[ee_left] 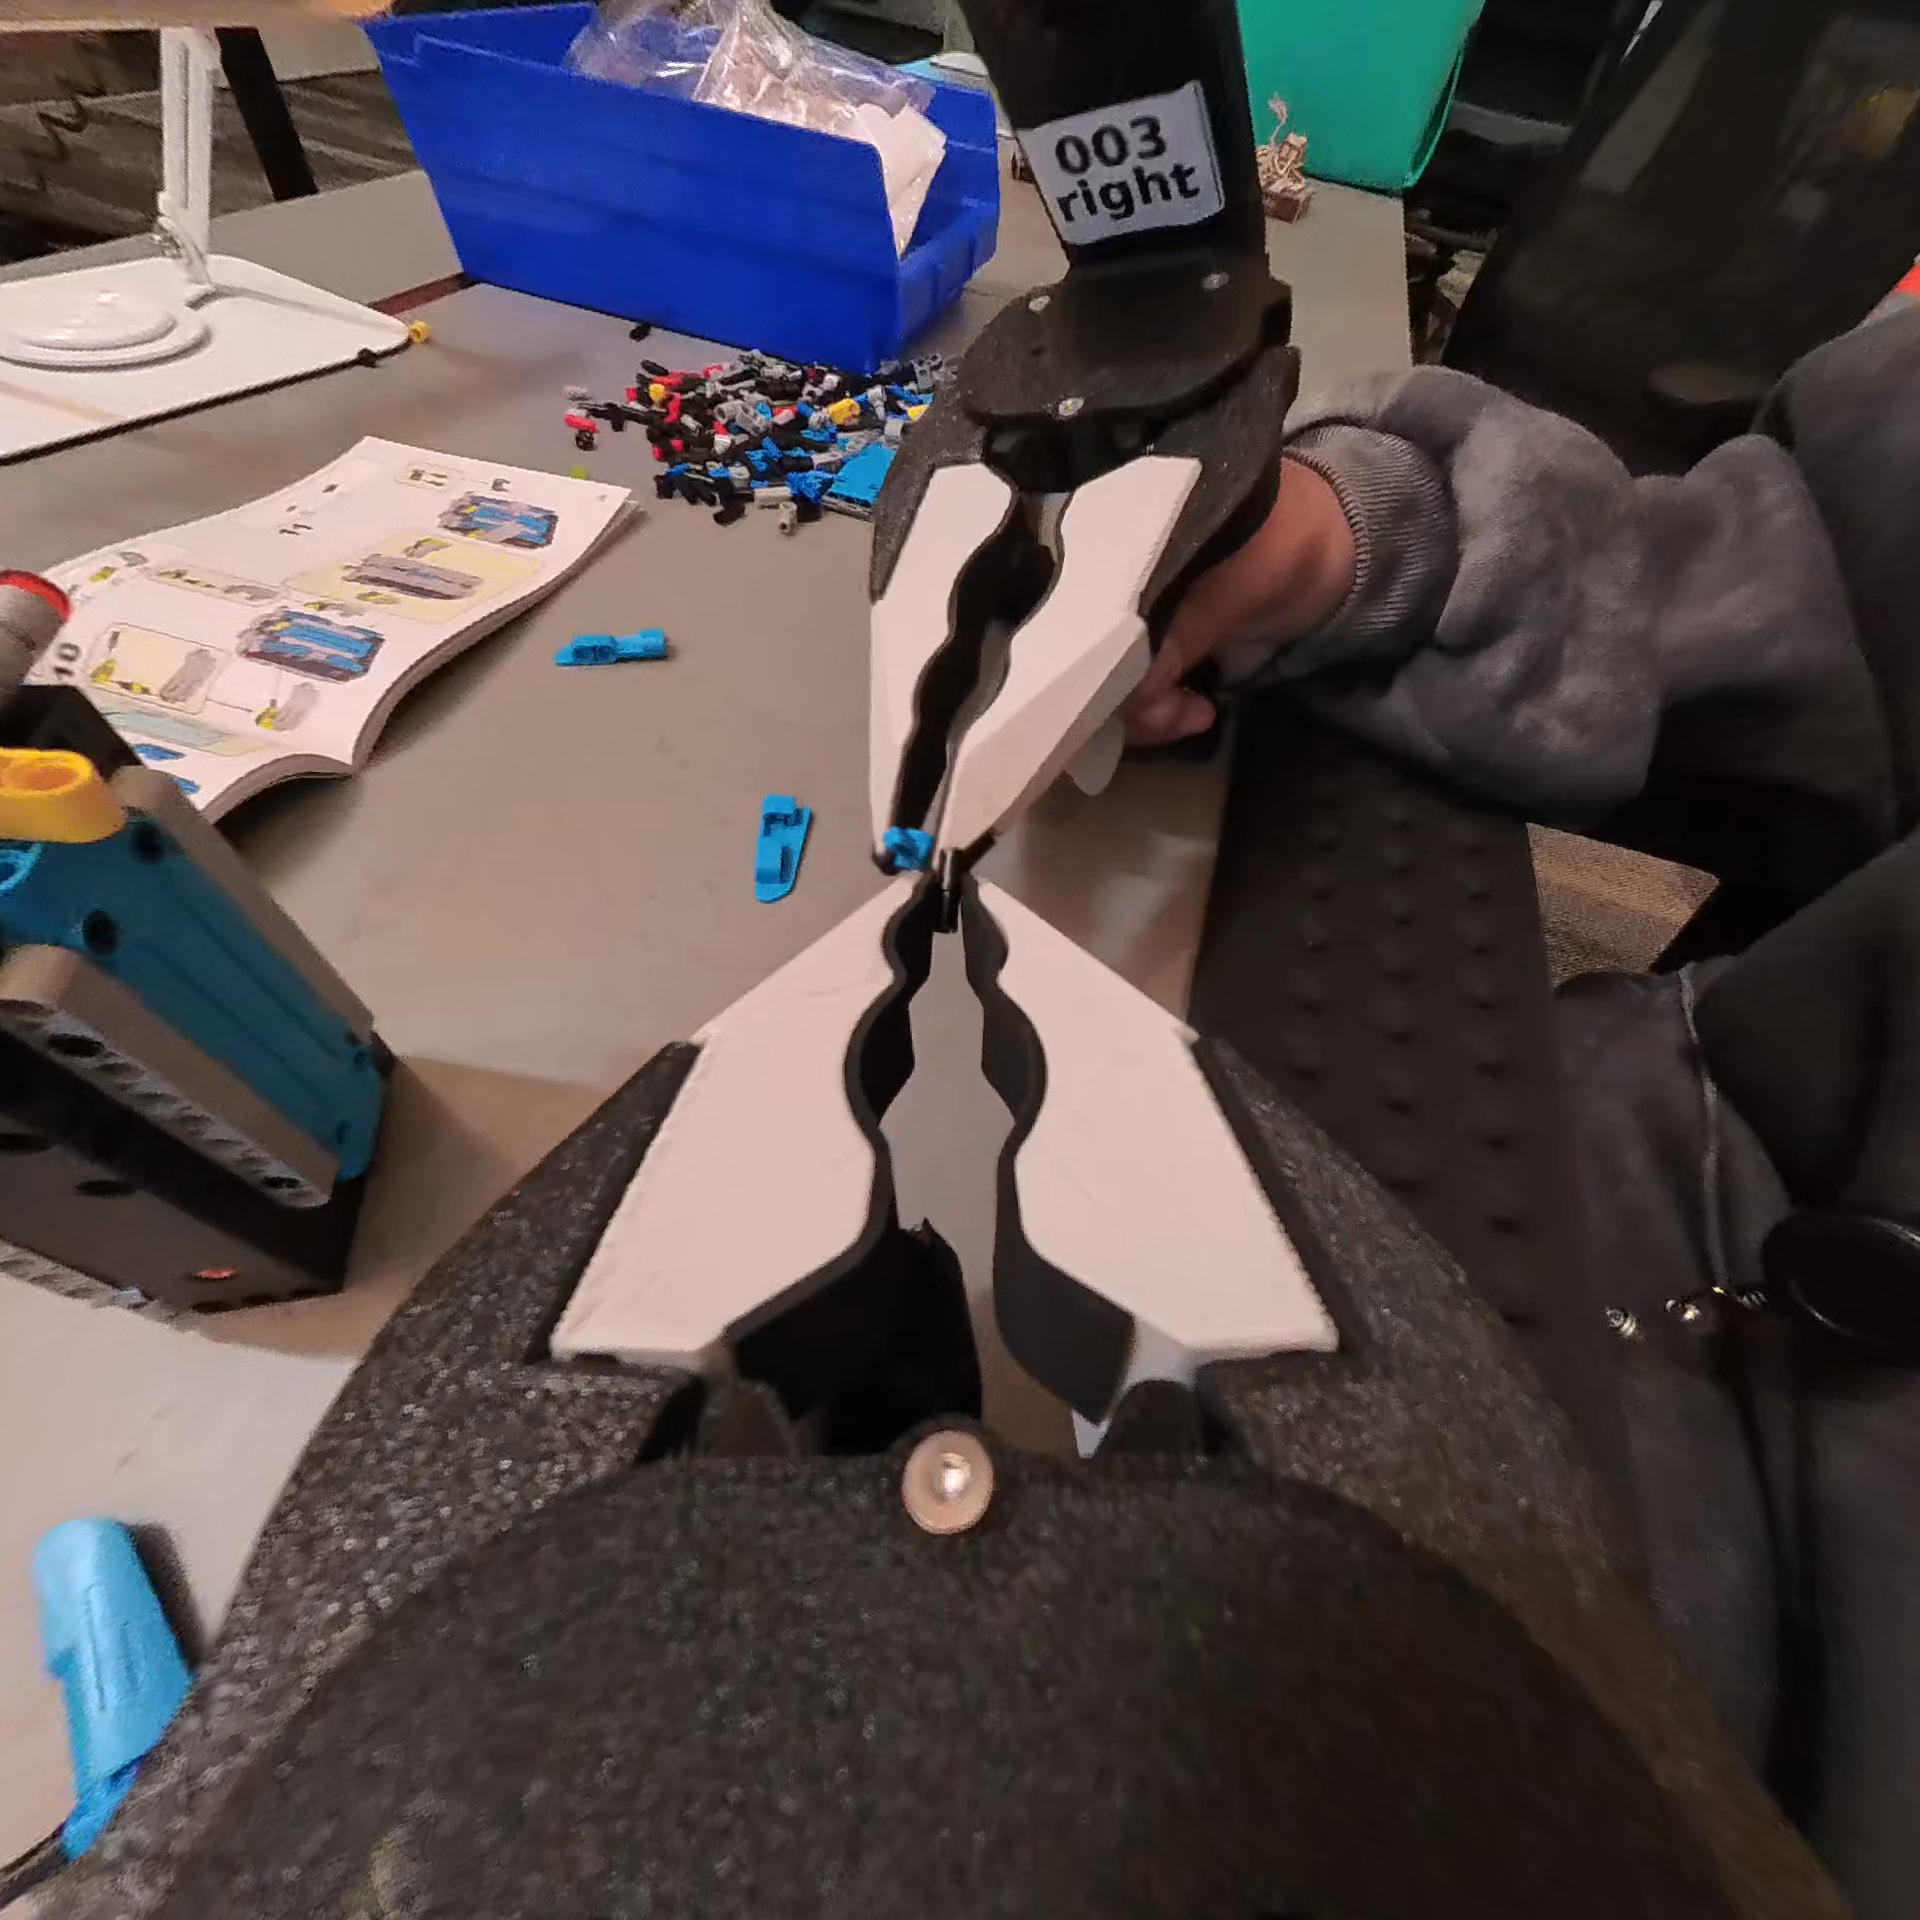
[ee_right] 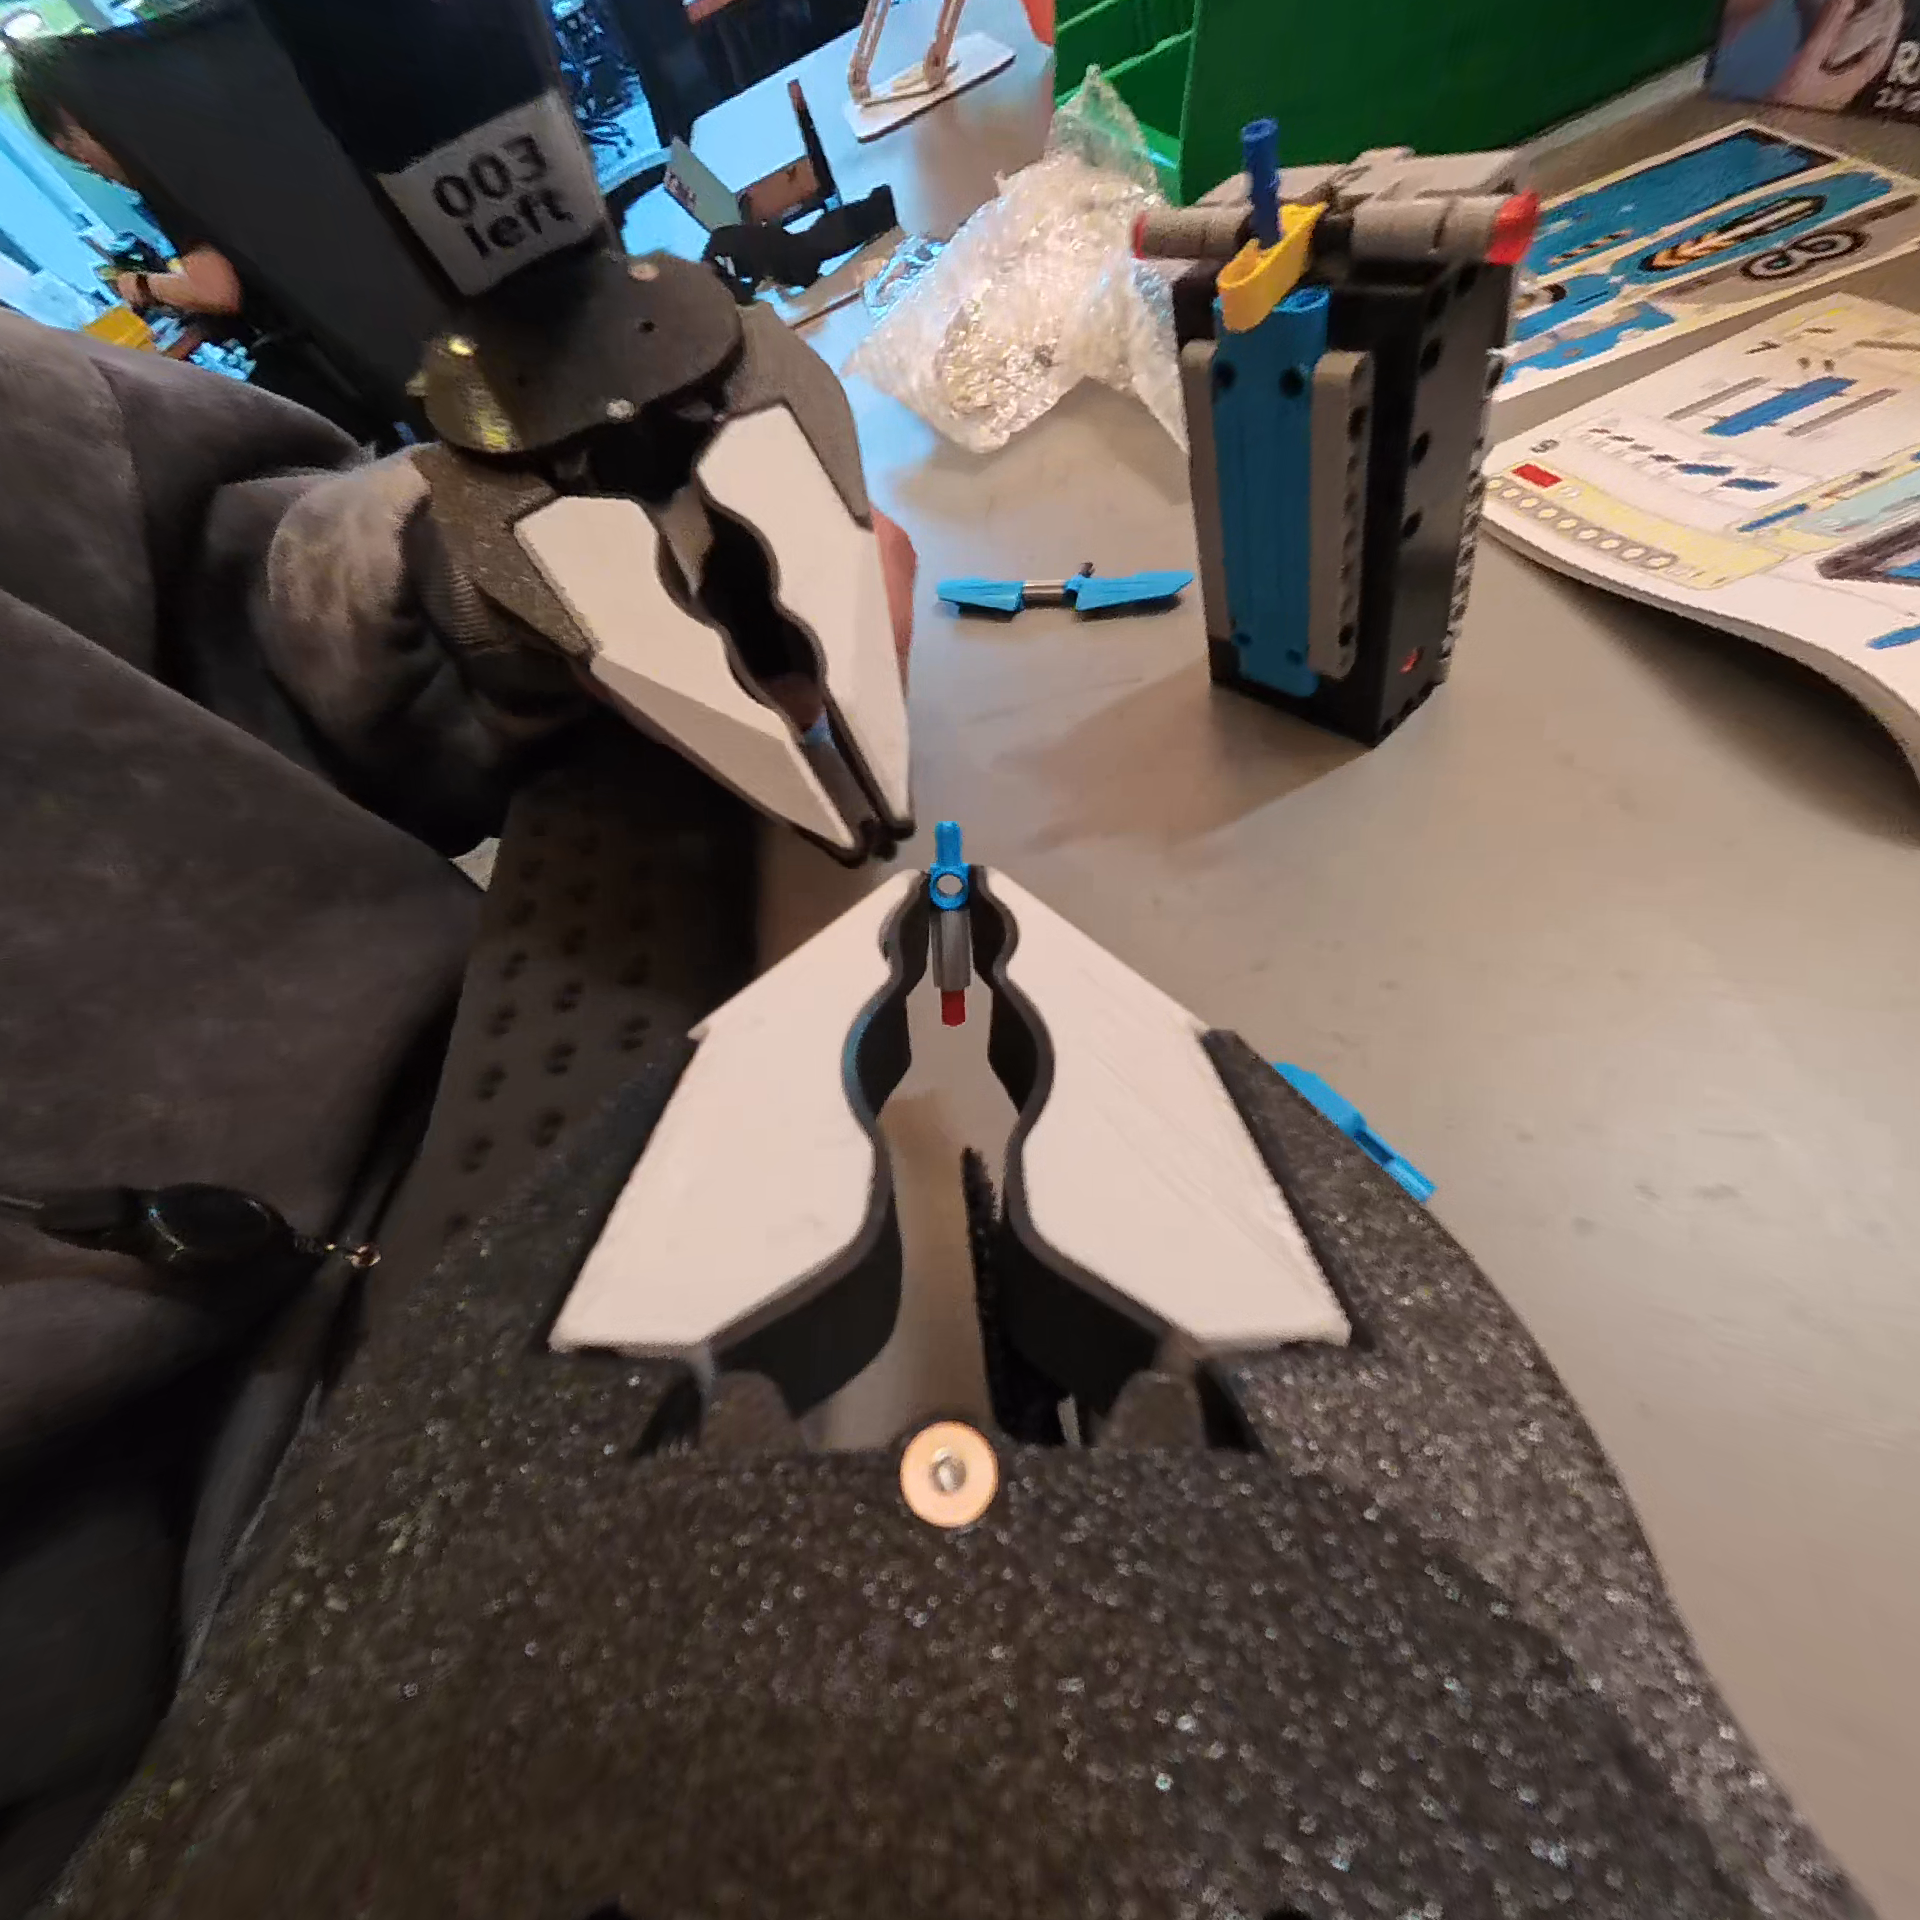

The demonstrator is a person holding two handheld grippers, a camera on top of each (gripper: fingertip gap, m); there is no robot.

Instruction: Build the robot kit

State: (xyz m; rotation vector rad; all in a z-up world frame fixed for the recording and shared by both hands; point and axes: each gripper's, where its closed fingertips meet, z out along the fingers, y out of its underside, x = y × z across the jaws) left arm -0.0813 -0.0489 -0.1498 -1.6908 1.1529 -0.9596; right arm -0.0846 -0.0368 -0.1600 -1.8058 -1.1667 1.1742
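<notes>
My right gripper point(ee_right: 948, 883) pinches a small blue-headed pin piece point(ee_right: 948, 914) at its tips. My left gripper point(ee_left: 940, 894), tip to tip with it, is clamped on a tiny dark pin point(ee_left: 948, 883). Both light, rigid, slippery plastic, I judge; grip the shafts.

Probably a lab or workshop: grey worktable point(ee_left: 582, 831), blue parts bin point(ee_left: 675, 197), loose building-kit pieces point(ee_left: 758, 426), instruction booklet point(ee_left: 343, 613).

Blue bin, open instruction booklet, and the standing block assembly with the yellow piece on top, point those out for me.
blue bin point(ee_left: 665, 208), left wrist view, on its front wall.
instruction booklet point(ee_left: 343, 592), left wrist view, on the open page.
block assembly point(ee_right: 1340, 499), right wrist view, on its front face.
</notes>
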